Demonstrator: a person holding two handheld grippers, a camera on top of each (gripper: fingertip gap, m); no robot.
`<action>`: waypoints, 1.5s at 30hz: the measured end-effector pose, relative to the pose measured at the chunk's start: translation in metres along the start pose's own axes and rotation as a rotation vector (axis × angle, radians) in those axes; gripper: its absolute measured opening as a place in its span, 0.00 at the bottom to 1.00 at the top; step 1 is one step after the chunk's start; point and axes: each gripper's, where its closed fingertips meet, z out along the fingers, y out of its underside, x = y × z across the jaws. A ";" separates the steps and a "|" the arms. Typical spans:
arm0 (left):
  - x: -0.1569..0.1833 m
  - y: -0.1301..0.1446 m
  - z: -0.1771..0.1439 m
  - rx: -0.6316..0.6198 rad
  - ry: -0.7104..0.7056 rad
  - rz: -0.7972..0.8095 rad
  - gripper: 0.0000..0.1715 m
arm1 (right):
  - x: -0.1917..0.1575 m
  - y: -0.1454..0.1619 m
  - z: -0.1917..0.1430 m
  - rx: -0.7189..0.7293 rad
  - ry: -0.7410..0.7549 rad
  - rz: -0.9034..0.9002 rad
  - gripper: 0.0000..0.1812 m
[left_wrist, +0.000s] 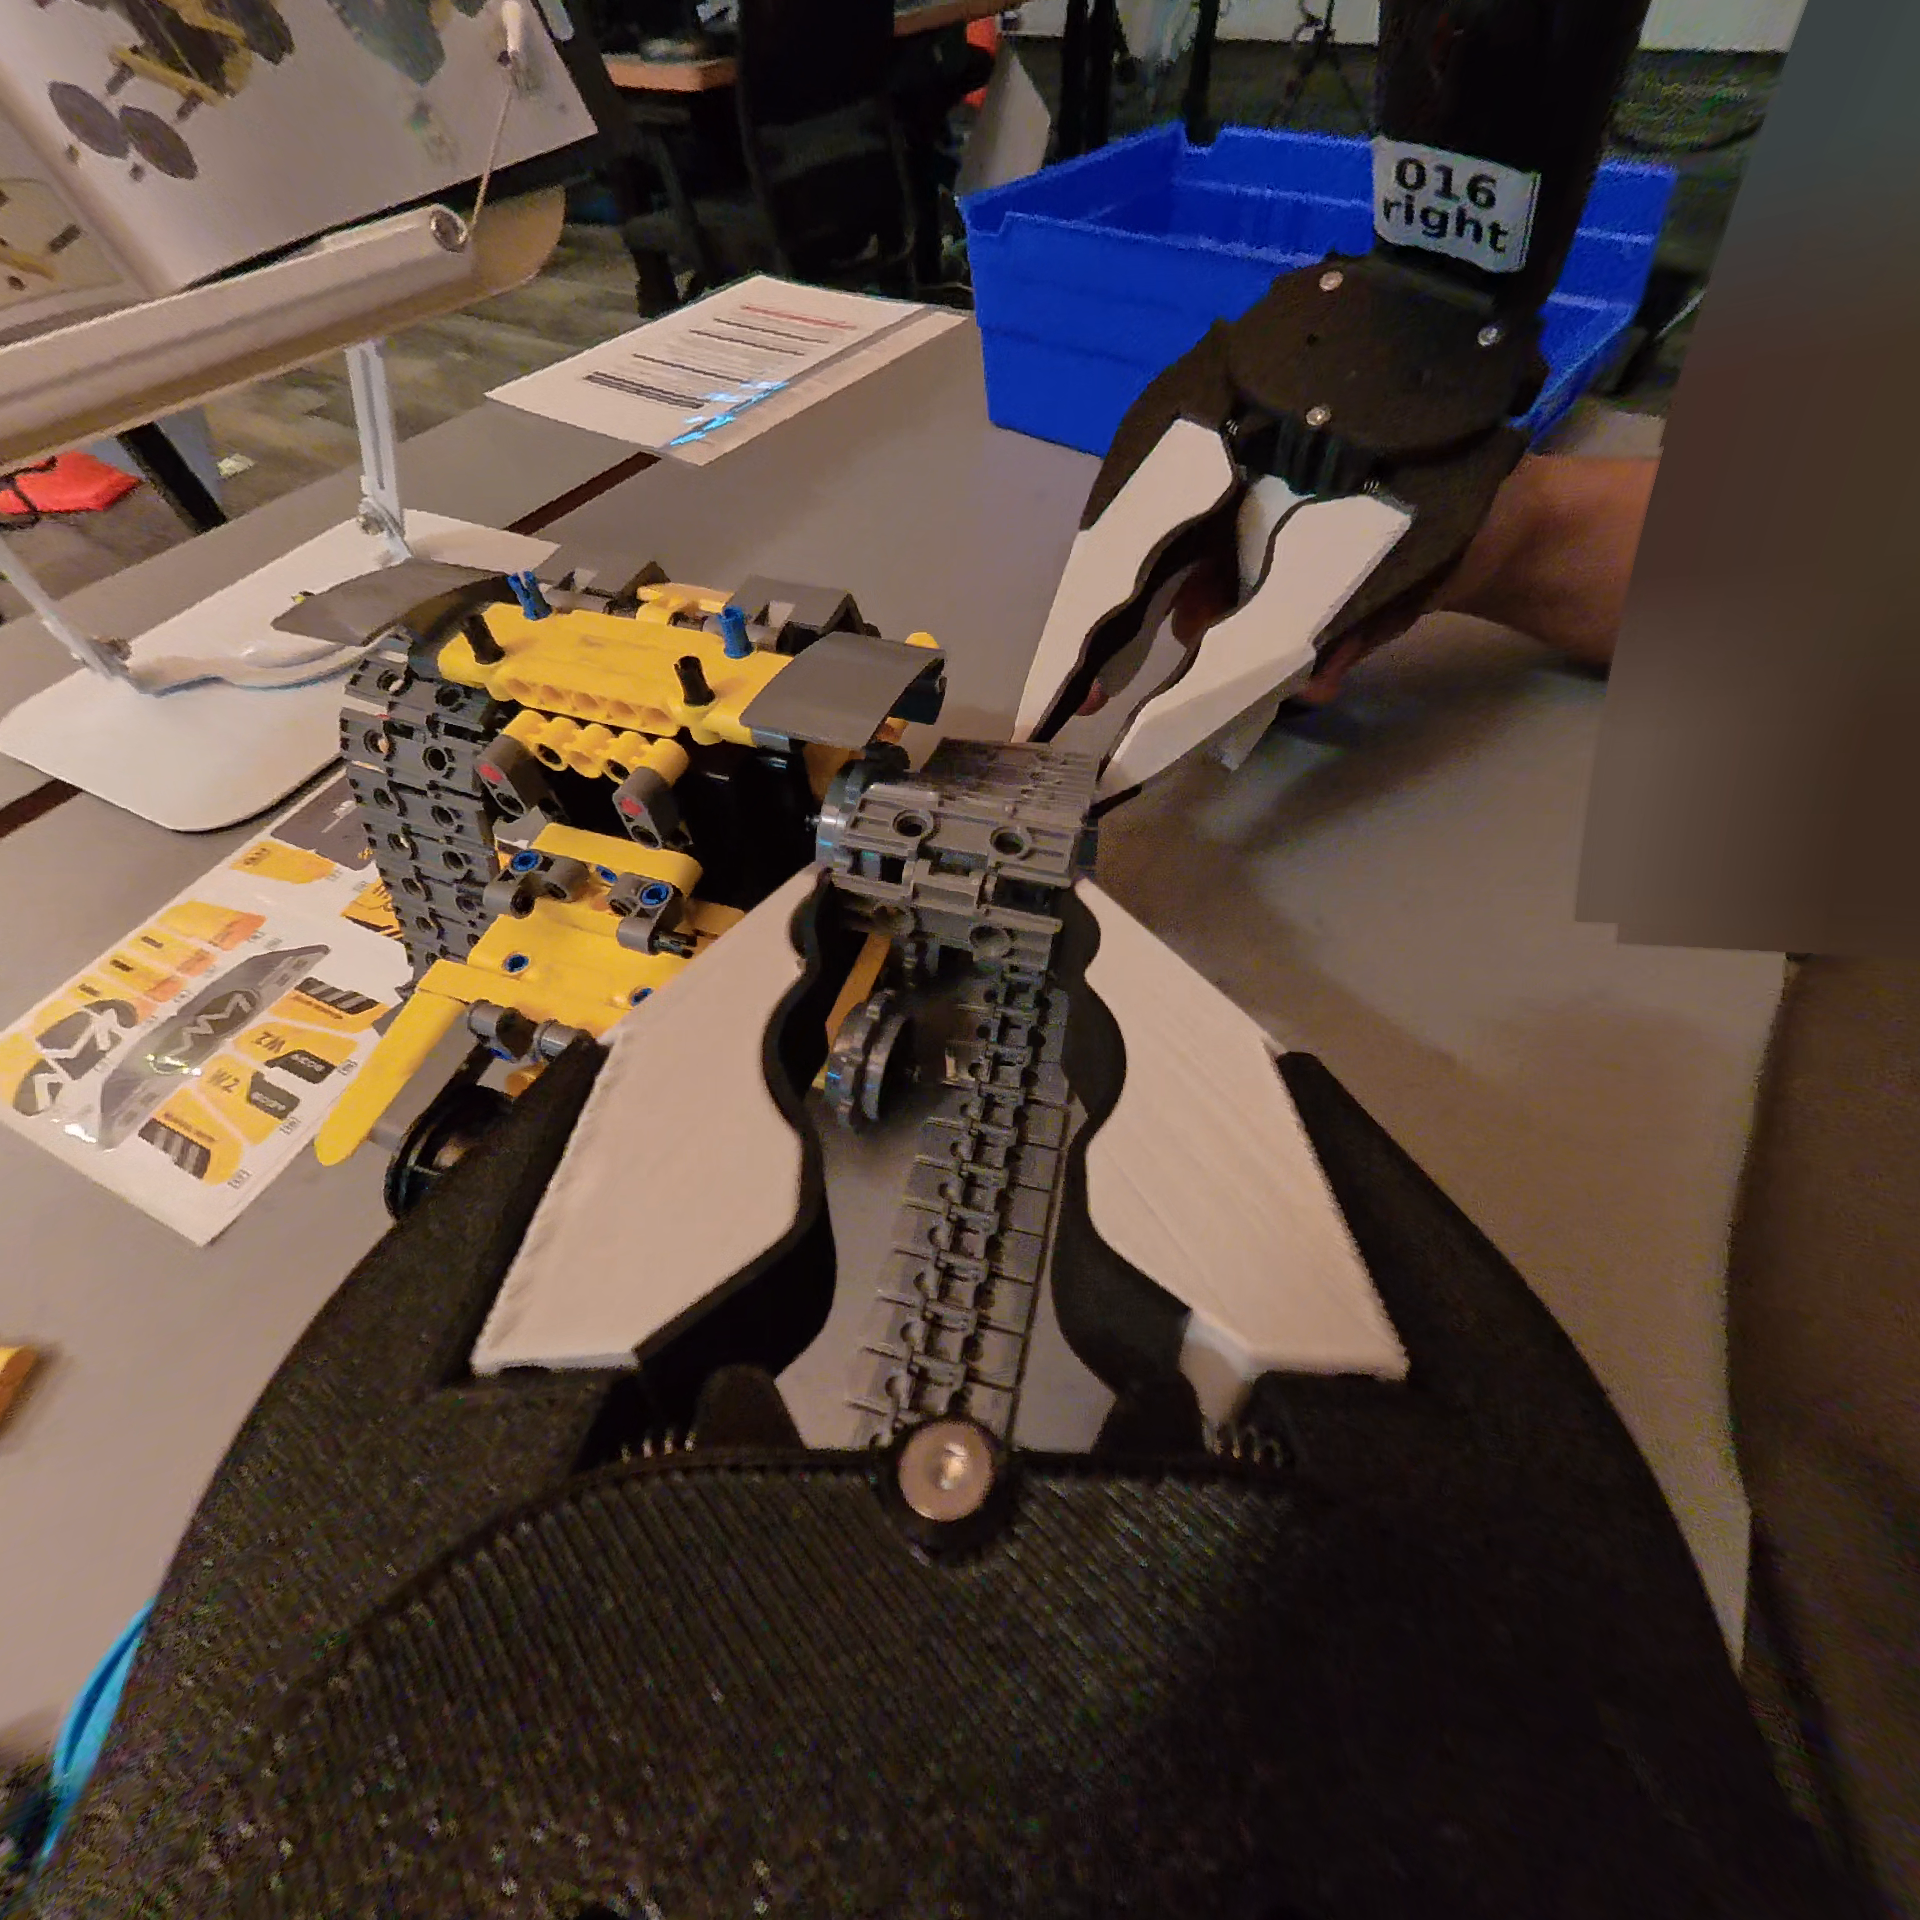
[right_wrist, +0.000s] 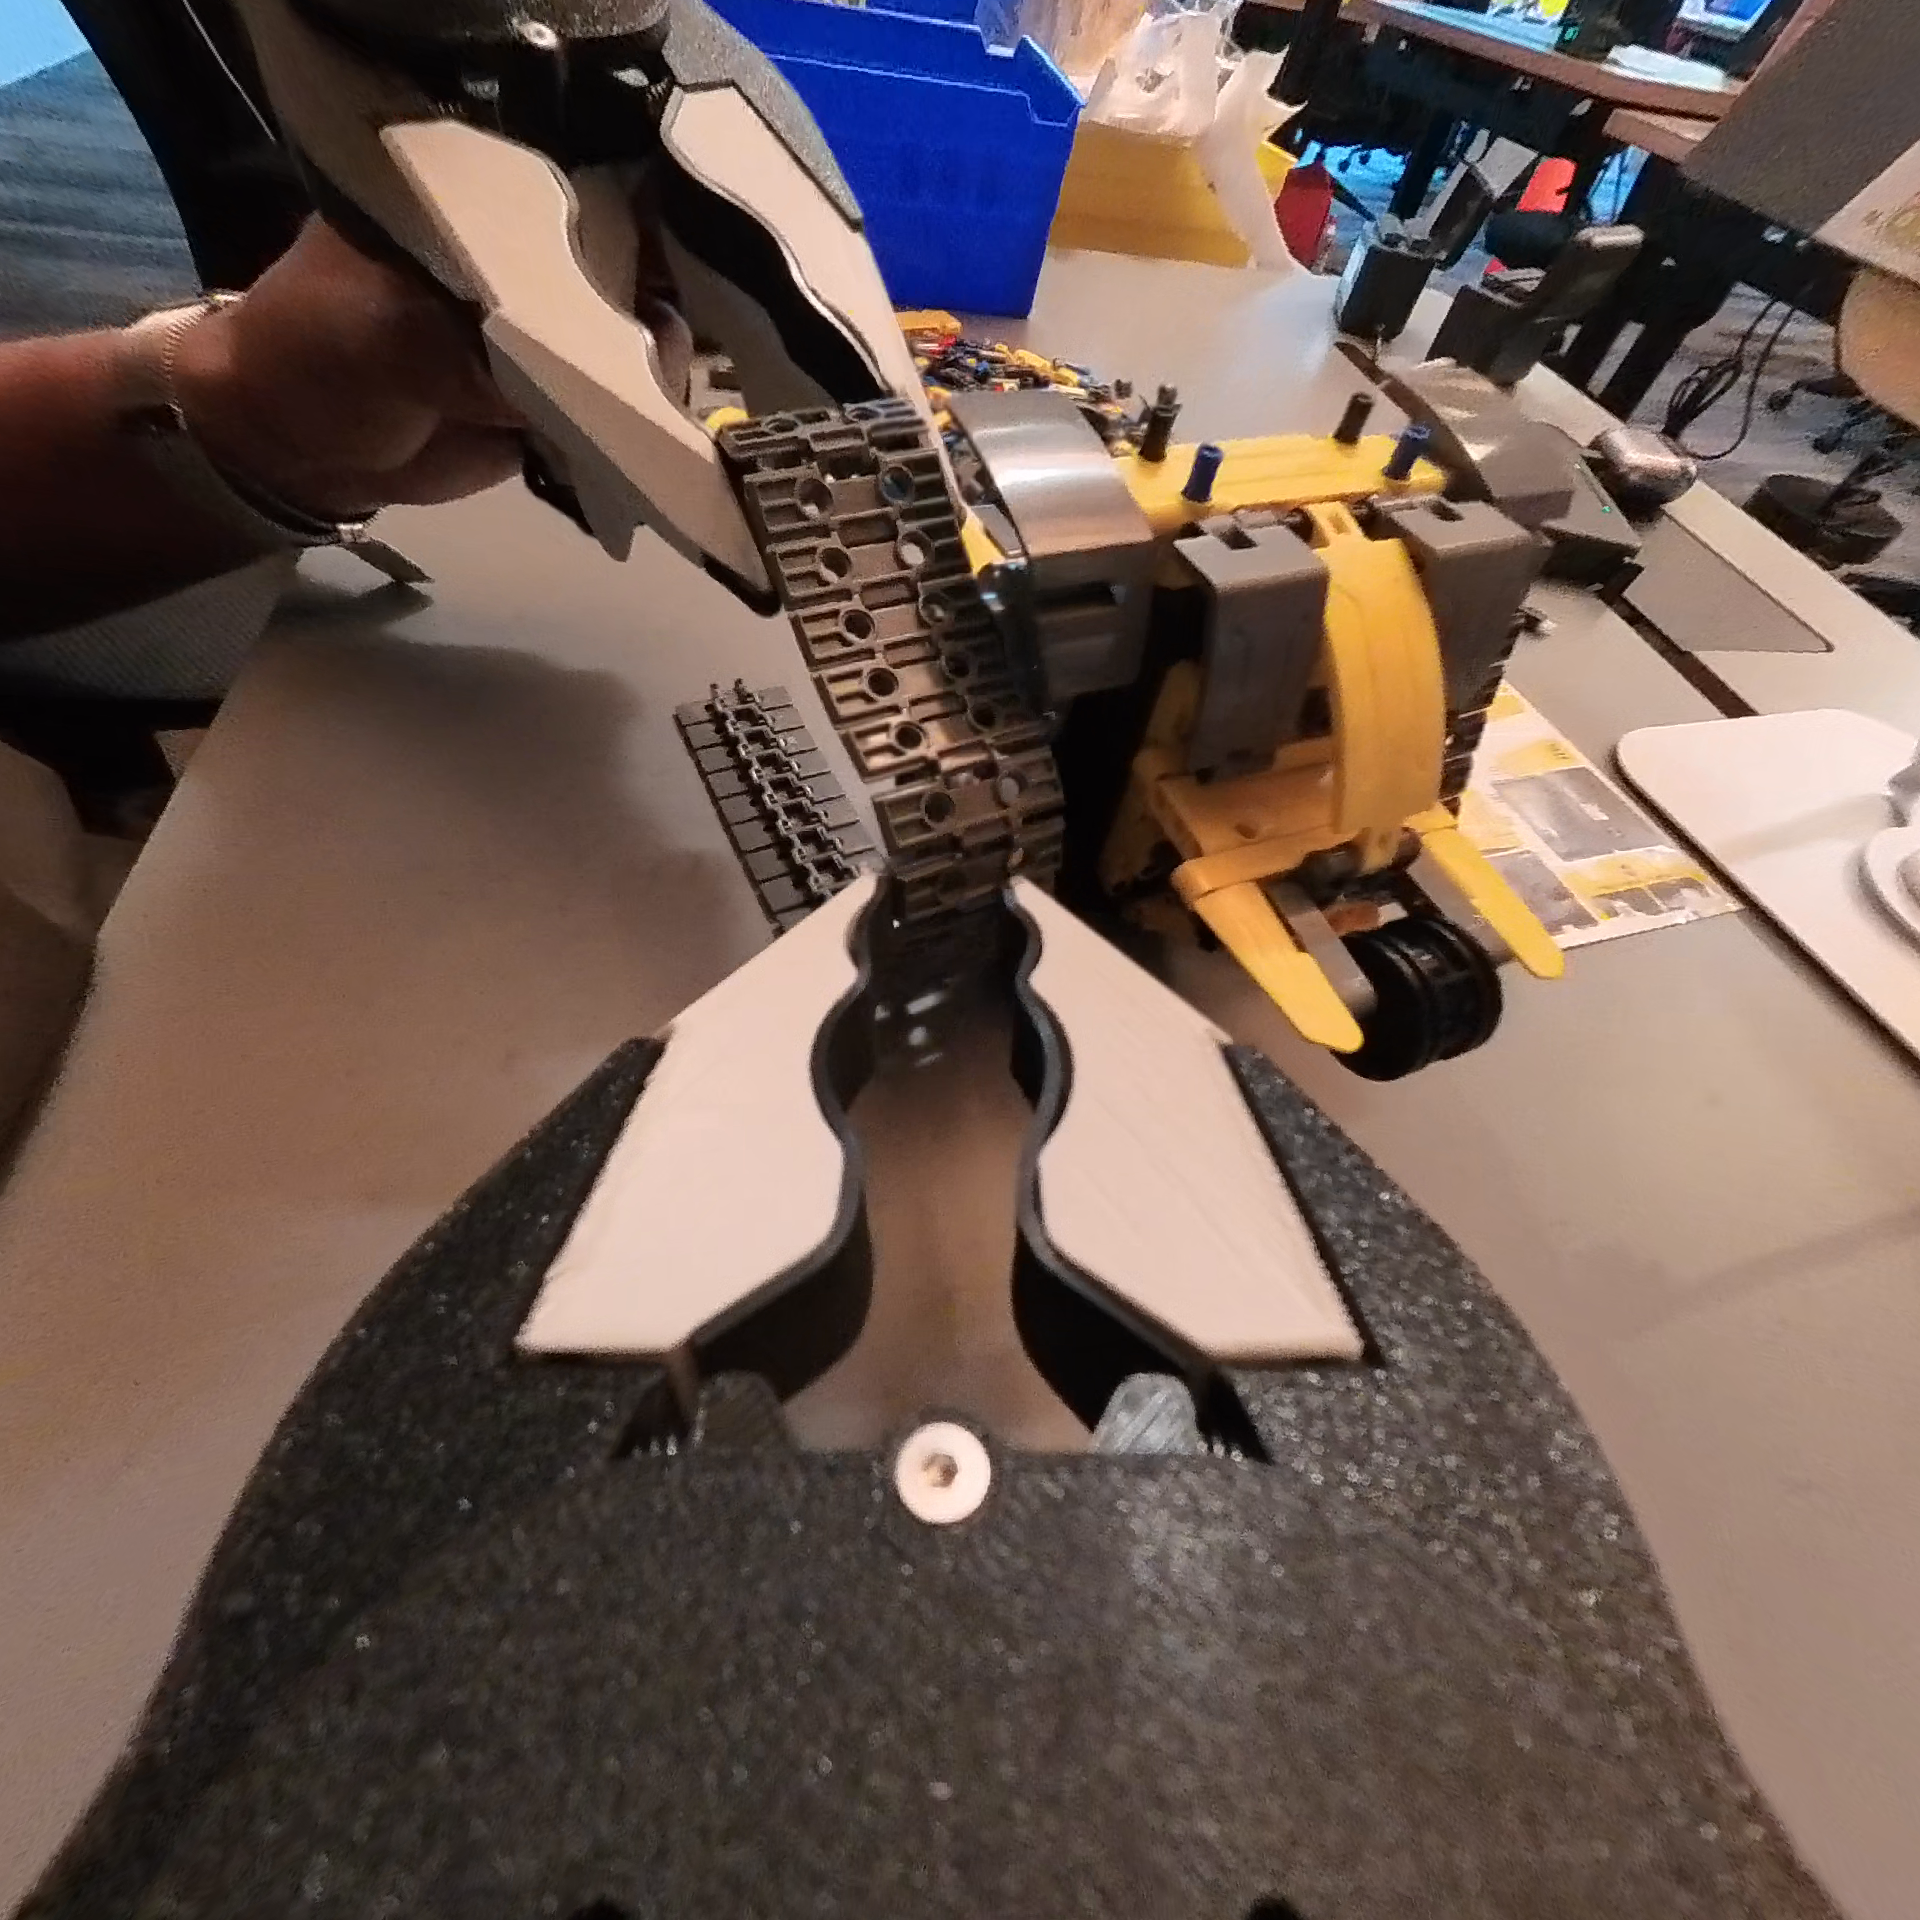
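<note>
Behind table (left_wrist: 1351, 987), blue bin (left_wrist: 1122, 301).

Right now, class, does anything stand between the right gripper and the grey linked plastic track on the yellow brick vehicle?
Nothing visible does. The grey linked plastic track runs in between the fingertips of the right gripper. The left gripper pinches the same track higher up, not in the right one's path.

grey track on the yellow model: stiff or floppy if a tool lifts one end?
Probably floppy: the track is a chain of small links, curving over the model and trailing flat on the table. Likely light, being thin plastic. Holes and ribs should give grip, so slipping seems unlikely. The left tool and right tool both sit at it.
</note>
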 end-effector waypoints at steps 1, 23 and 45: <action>0.000 0.000 0.001 -0.003 -0.003 0.005 0.22 | 0.001 0.001 0.001 -0.006 0.014 -0.012 0.11; -0.006 -0.003 0.012 0.009 -0.004 0.034 0.22 | 0.015 -0.006 -0.015 0.030 0.253 -0.249 0.06; -0.008 -0.012 0.021 0.023 -0.046 0.078 0.21 | 0.009 0.009 0.000 -0.054 0.296 -0.307 0.06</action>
